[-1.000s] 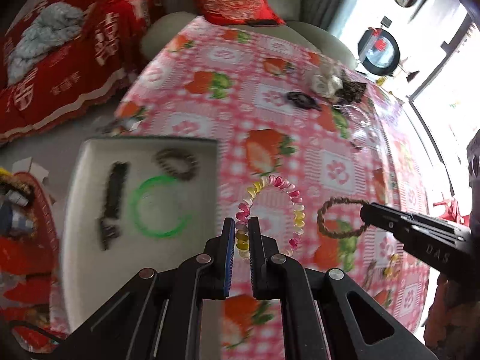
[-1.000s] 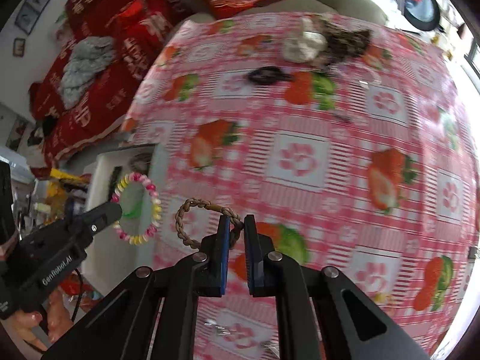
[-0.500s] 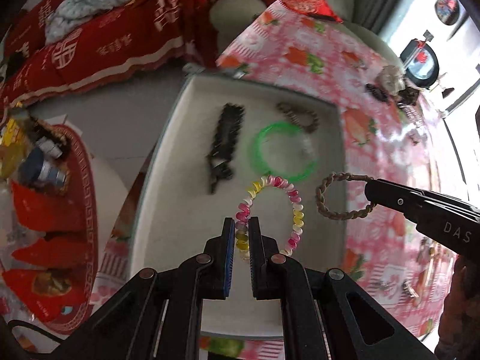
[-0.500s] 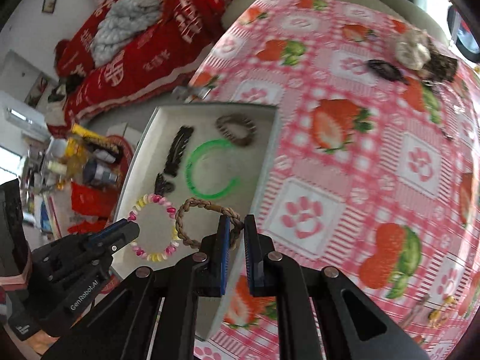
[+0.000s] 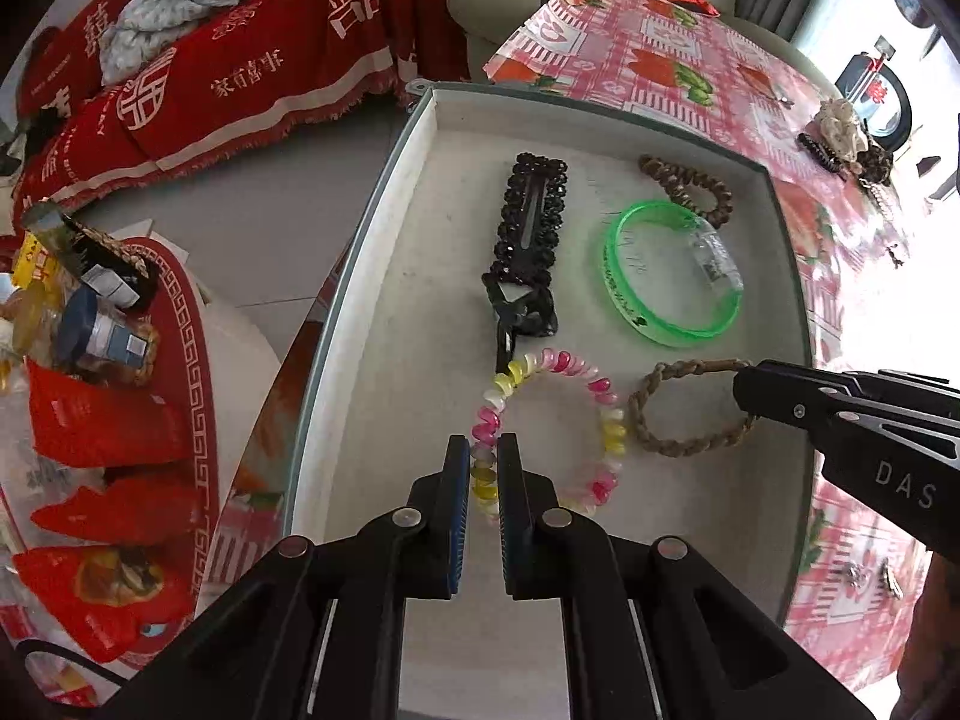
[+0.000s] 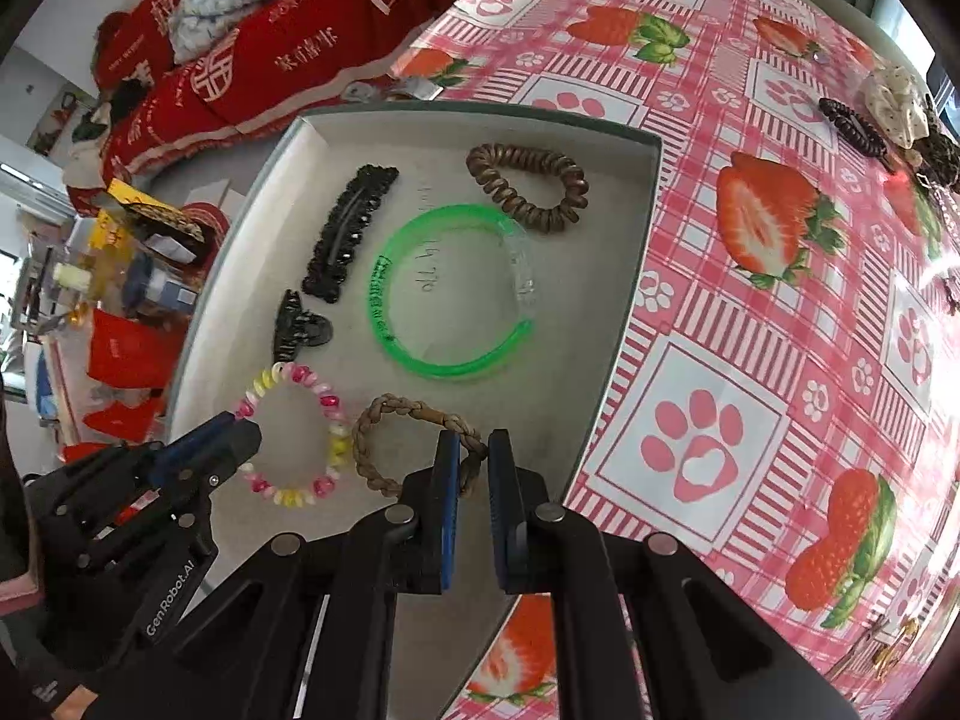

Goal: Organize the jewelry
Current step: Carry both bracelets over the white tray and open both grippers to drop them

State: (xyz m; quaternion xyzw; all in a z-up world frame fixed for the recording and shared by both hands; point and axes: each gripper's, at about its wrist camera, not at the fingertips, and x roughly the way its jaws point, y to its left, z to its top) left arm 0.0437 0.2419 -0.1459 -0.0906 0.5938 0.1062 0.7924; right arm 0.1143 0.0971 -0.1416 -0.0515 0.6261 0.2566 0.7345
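The left gripper has its two fingers drawn close together, pinching the near side of the pink-and-yellow spiral bracelet; the rest of that loop hangs free ahead of the fingertips, over the near part of the grey tray. To its right, the right gripper is likewise nearly closed, clamping the near right part of the braided brown bracelet, whose loop reaches out to the left above the tray's near right area. The two loops sit just beside each other; whether they touch each other or the tray floor cannot be told.

Farther in the tray lie a green open bangle, a brown coil hair tie at the far right corner, a long black beaded hair clip to the left, and a small black claw clip nearer. The tray rests at the left edge of a pink strawberry tablecloth
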